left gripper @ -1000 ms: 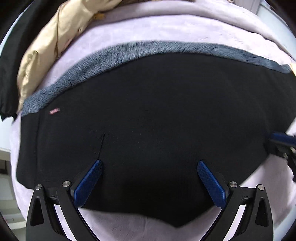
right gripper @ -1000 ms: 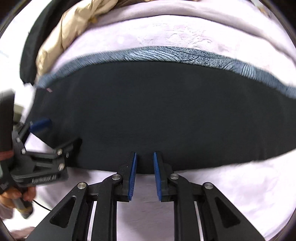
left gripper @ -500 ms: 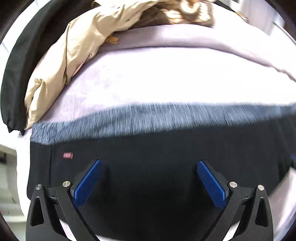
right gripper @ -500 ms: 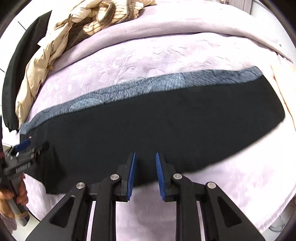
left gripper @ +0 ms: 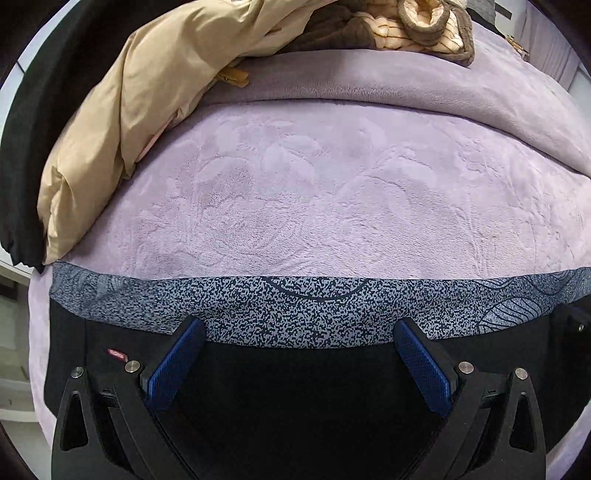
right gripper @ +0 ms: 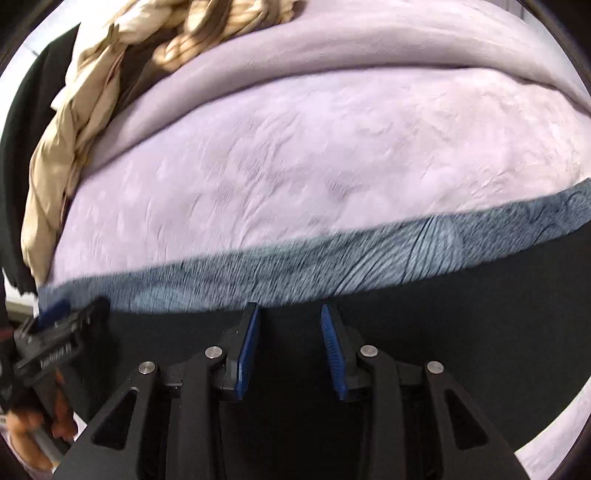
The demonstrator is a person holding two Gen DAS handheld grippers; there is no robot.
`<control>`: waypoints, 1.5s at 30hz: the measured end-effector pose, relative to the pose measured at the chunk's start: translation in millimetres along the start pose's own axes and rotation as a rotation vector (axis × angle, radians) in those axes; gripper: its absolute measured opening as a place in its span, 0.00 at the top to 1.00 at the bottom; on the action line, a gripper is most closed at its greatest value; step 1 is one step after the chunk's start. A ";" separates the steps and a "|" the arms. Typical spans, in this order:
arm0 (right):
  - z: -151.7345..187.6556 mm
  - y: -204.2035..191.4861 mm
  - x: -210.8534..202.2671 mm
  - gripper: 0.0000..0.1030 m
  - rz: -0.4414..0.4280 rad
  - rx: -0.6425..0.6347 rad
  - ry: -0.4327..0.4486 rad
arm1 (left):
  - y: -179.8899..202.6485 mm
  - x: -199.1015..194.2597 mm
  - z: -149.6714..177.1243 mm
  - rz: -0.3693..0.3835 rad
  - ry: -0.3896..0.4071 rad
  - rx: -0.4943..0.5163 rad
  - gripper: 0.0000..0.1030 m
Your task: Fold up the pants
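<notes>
Black pants (left gripper: 295,398) with a speckled blue-grey band (left gripper: 295,310) along the far edge lie flat across a lilac blanket (left gripper: 332,192). My left gripper (left gripper: 295,354) is wide open over the black cloth, its tips at the band's near edge, holding nothing. My right gripper (right gripper: 290,332) is open with a narrower gap, empty, over the same pants (right gripper: 406,332), its tips just short of the band (right gripper: 369,258). The left gripper also shows at the left edge of the right wrist view (right gripper: 55,332).
A beige jacket (left gripper: 129,110) and a black garment (left gripper: 22,147) are heaped at the far left of the bed. Brown and striped clothes (left gripper: 406,26) lie at the back. A folded lilac cover (left gripper: 406,85) runs along the far side.
Both grippers have moved forward over the pants toward the speckled band. More of the blanket beyond shows in both views. The right gripper's gap has widened.
</notes>
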State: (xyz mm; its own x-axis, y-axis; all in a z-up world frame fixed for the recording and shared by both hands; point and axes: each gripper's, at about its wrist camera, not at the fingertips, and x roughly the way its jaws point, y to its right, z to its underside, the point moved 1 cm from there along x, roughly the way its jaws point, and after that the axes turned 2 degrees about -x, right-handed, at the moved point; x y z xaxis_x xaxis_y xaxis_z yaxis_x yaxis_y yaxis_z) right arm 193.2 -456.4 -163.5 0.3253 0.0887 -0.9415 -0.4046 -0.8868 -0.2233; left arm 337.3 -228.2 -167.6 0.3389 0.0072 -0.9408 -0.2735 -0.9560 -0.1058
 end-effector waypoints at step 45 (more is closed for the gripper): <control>183.8 -4.3 -134.2 0.24 0.026 0.203 -0.110 | 15.4 -132.2 153.7 0.257 -0.137 0.242 0.00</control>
State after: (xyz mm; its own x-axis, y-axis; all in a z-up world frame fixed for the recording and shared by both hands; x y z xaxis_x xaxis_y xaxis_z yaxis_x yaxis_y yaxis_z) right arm -5.8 -381.1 -82.6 0.2223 0.1260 -0.9668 -0.5788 -0.7809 -0.2348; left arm 149.9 -198.8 -94.4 0.1124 -0.1693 -0.9791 -0.5441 -0.8350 0.0819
